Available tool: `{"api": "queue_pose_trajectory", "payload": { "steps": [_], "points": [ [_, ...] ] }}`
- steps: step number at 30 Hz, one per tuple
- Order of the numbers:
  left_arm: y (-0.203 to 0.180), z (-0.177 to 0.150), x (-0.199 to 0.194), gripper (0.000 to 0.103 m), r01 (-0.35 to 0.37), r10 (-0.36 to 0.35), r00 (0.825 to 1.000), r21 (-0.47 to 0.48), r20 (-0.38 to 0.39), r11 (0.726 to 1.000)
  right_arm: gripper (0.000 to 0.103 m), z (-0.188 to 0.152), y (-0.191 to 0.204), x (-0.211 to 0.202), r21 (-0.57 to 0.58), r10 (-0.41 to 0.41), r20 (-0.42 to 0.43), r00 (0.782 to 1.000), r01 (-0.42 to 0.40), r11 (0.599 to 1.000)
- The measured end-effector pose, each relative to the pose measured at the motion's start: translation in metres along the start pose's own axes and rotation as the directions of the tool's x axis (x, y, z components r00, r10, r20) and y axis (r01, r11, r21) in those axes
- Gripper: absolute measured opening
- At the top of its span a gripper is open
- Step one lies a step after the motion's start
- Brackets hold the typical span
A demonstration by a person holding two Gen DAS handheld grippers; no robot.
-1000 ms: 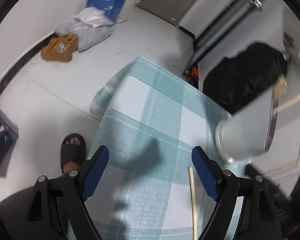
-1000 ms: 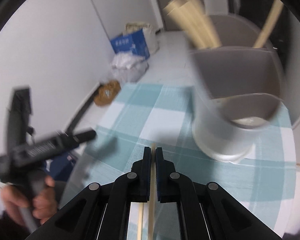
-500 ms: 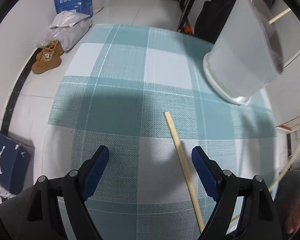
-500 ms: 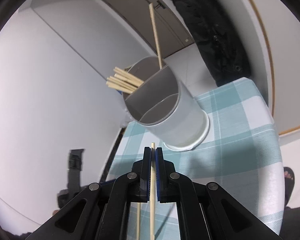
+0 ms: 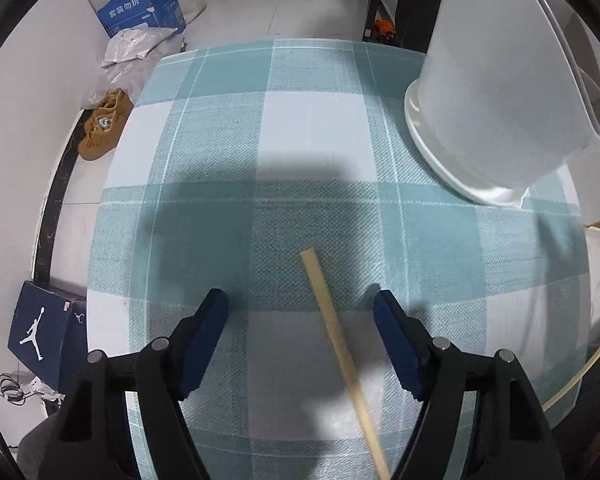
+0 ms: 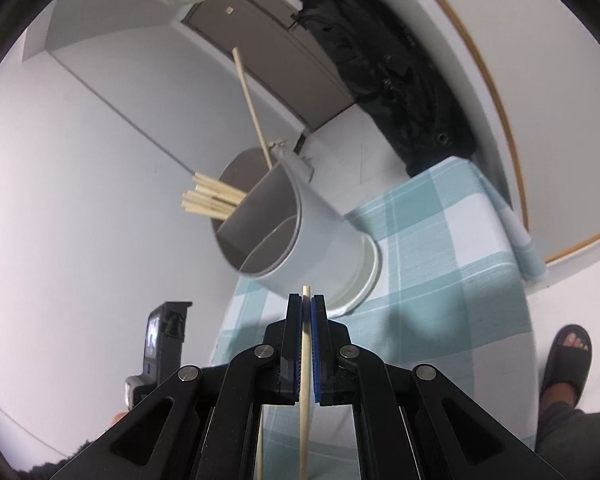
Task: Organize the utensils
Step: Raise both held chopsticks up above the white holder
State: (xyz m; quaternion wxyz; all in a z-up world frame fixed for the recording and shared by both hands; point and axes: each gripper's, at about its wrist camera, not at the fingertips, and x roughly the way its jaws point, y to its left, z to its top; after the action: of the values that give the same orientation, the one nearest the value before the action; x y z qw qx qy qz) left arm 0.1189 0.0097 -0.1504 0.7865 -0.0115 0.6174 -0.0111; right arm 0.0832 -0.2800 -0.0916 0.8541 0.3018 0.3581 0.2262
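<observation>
Right tool (image 6: 307, 312) level, clamping chopstick (image 6: 305, 360)

A blue cardboard box (image 5: 142, 10) on the floor has white Chinese words on its side that read 套装勿拆. A dark blue shoe box (image 5: 46, 334) on the floor by the wall shows the white jumping-man Jordan sign.
</observation>
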Motion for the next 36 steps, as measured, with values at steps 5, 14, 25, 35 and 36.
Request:
{"api": "queue_pose_trajectory", "payload": {
  "steps": [5,14,25,35,36],
  "points": [
    [0.0,0.01,0.006,0.071,-0.023,0.023,0.999,0.003,-0.048,1.0,0.003,0.004,-0.002,-0.009,0.015,0.001,0.038,0.999,-0.002,1.0],
    [0.005,0.018,0.007,0.038,-0.027,0.023,0.997,-0.042,-0.075,0.999,0.003,0.007,-0.013,-0.018,0.049,-0.013,0.073,0.997,0.009,0.999],
    [0.002,0.027,0.006,0.002,0.012,-0.017,0.999,-0.1,-0.05,0.995,0.003,-0.001,-0.012,-0.022,0.038,-0.052,0.085,0.995,0.049,0.998],
    [0.008,0.008,-0.061,0.002,0.206,-0.167,0.939,-0.1,0.302,0.973,0.003,-0.014,0.002,-0.03,-0.019,-0.065,0.122,0.99,0.068,0.998],
    [0.008,0.005,-0.067,0.002,0.209,-0.167,0.928,-0.094,0.332,0.973,0.003,-0.015,0.004,-0.031,-0.028,-0.061,0.128,0.99,0.065,0.997]
  ]
}}
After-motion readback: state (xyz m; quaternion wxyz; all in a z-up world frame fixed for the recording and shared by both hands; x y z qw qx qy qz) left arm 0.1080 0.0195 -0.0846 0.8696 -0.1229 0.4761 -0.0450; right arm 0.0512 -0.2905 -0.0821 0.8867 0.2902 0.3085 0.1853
